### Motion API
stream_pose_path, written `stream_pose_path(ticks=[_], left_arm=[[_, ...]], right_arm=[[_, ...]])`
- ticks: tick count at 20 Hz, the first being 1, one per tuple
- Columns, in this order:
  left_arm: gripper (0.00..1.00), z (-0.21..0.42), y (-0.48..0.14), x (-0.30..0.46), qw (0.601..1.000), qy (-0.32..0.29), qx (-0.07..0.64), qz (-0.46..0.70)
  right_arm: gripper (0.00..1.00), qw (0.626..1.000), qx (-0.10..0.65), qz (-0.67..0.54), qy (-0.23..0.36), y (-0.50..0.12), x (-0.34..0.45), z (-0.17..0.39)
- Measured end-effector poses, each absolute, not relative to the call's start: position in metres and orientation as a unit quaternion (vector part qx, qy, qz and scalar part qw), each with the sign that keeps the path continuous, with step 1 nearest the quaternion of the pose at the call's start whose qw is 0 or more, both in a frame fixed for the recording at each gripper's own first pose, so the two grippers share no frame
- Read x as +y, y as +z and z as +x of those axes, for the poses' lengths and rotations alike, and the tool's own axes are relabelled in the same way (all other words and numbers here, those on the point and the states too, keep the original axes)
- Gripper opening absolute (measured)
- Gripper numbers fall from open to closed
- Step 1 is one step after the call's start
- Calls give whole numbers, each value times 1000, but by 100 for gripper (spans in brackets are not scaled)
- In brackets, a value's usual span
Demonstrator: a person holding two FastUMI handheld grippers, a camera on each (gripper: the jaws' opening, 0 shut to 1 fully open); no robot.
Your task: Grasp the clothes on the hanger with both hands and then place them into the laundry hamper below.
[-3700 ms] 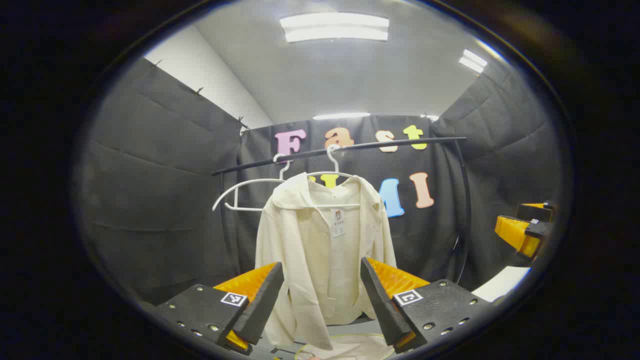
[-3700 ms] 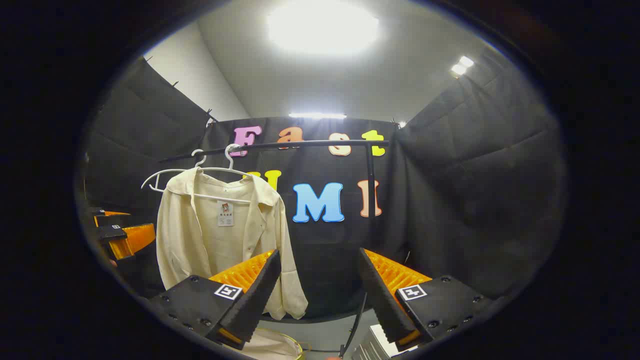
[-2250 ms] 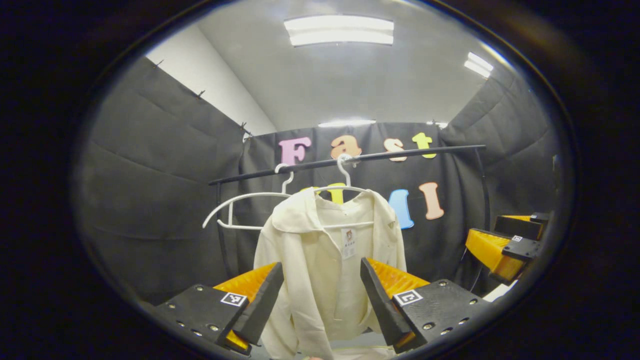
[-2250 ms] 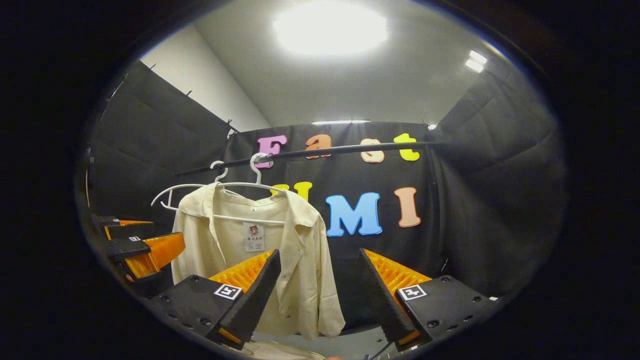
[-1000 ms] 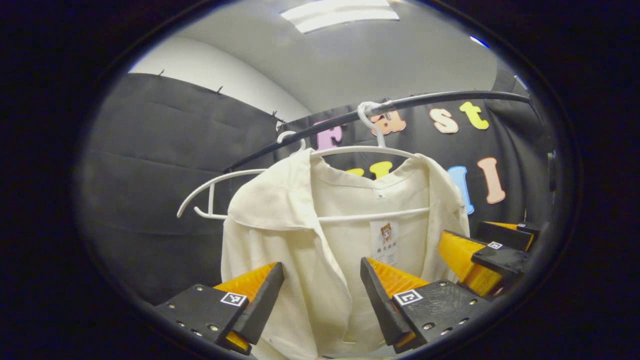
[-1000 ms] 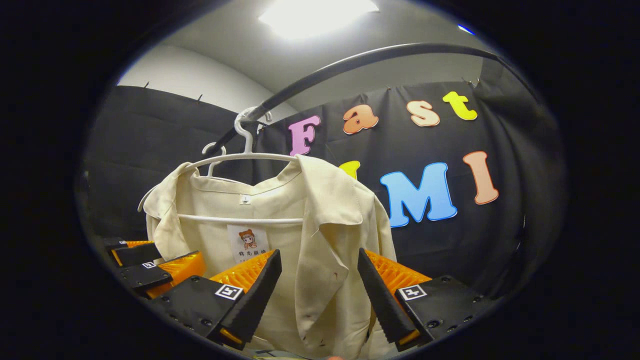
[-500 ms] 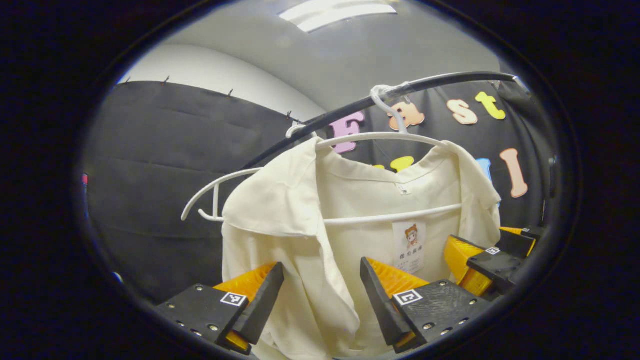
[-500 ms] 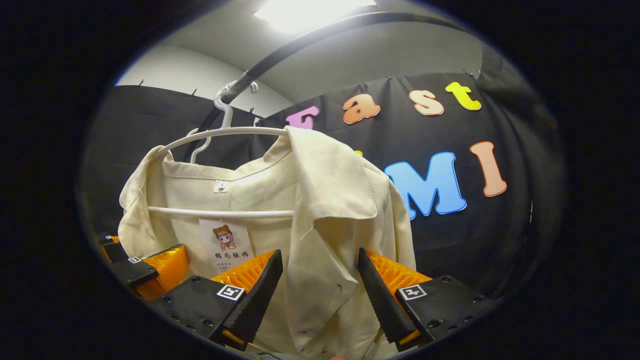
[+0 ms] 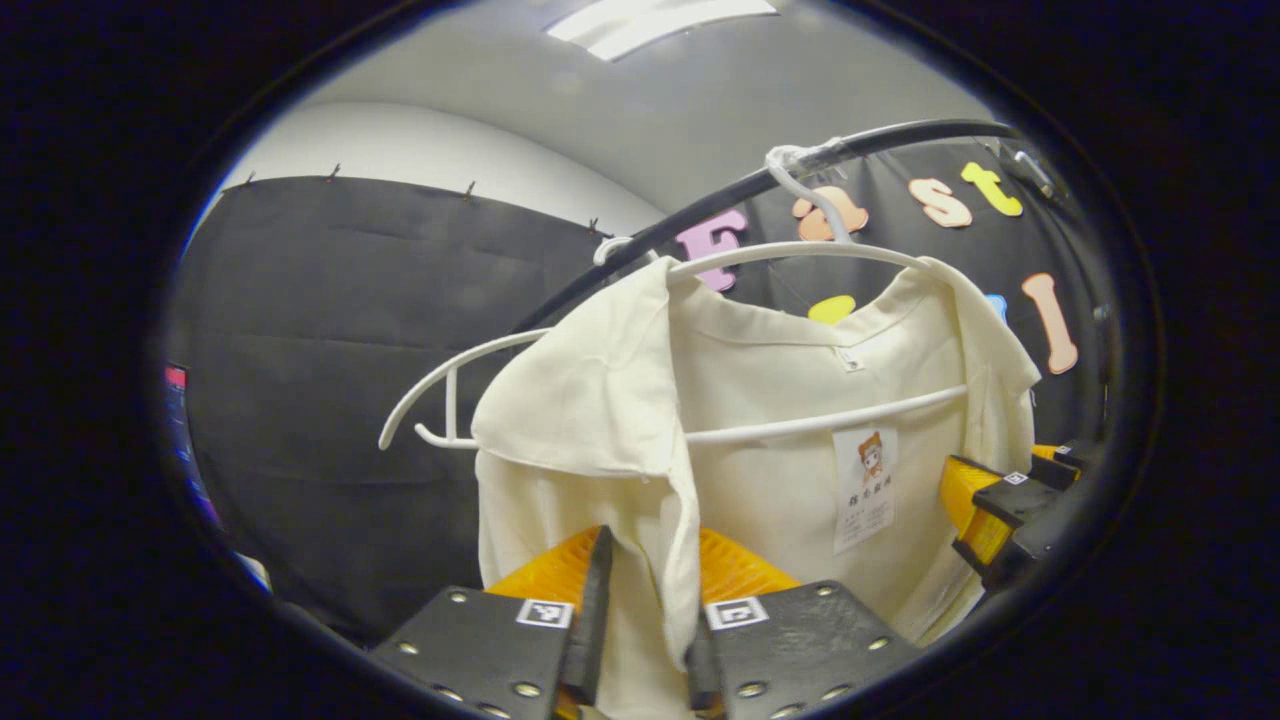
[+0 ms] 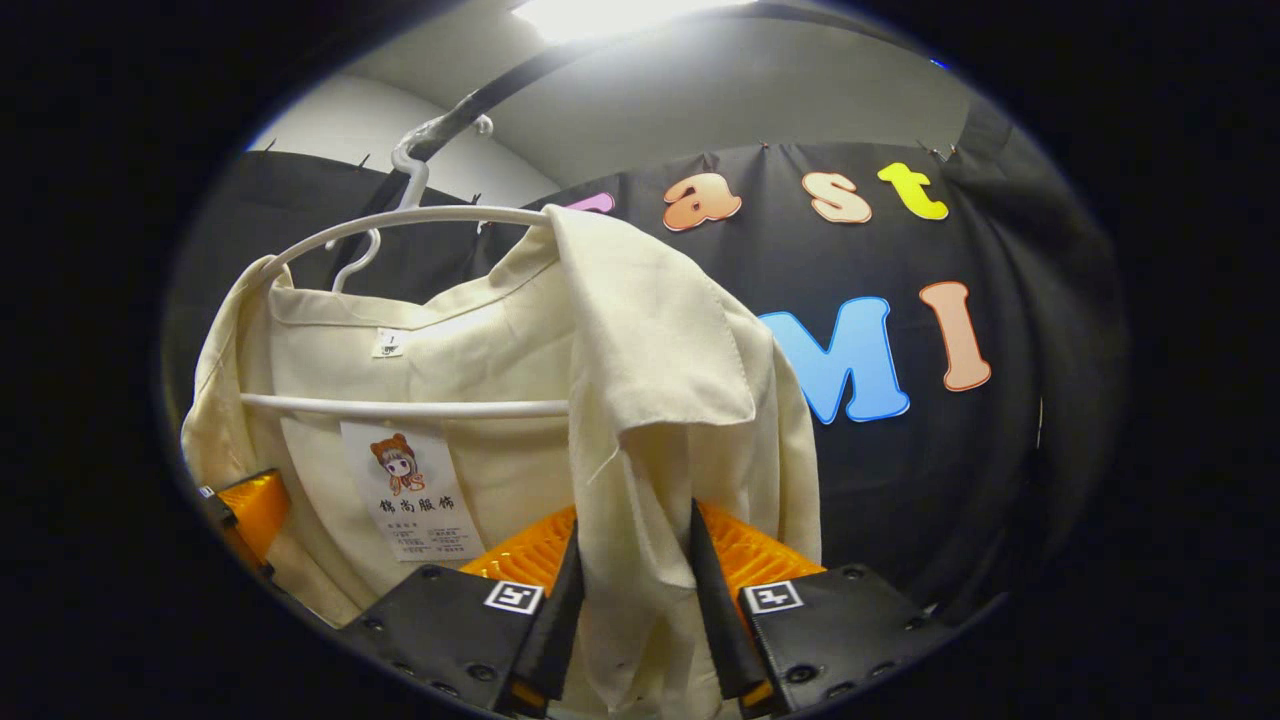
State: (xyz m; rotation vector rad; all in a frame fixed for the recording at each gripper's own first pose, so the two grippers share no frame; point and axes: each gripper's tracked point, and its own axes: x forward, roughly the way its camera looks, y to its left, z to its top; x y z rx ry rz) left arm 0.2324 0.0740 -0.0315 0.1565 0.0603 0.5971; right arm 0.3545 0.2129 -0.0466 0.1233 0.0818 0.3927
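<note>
A cream shirt (image 9: 770, 390) hangs open on a white hanger (image 9: 800, 252) hooked over a black rail (image 9: 700, 205). My left gripper (image 9: 645, 640) is shut on the edge of the shirt's front panel just below the collar. In the right gripper view the same shirt (image 10: 470, 350) fills the middle on its hanger (image 10: 400, 216). My right gripper (image 10: 633, 610) is shut on the other front panel, whose cloth is bunched between both fingers. Each gripper also appears at the other view's edge: the right gripper (image 9: 995, 505) and the left gripper (image 10: 240, 510).
A second, bare white hanger (image 9: 450, 385) hangs on the rail to the left of the shirt. The rail (image 10: 470, 95) curves overhead close to both grippers. A paper tag (image 10: 405, 490) dangles inside the shirt's back.
Both grippers came up close to the shirt, and in the last half second both shut on its two front panels. The shirt still hangs on its hanger.
</note>
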Motion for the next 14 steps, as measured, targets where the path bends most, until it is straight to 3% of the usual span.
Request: stream_pose_path(ticks=[1,2,3,4,14], left_arm=[[22,231,-31,73,954,290,31,77],[19,232,-31,70,957,280,30,74],[19,234,-33,70,958,275,32,75],[2,231,-30,68,960,269,31,77],[1,194,19,65,957,256,-17,138]], right_arm=[[37,979,40,57,190,-46,211,355],[27,983,36,51,174,-45,204,357],[5,985,32,41,167,-44,201,358],[1,986,31,27,163,-44,196,357],[1,994,-67,-20,79,9,144,351]])
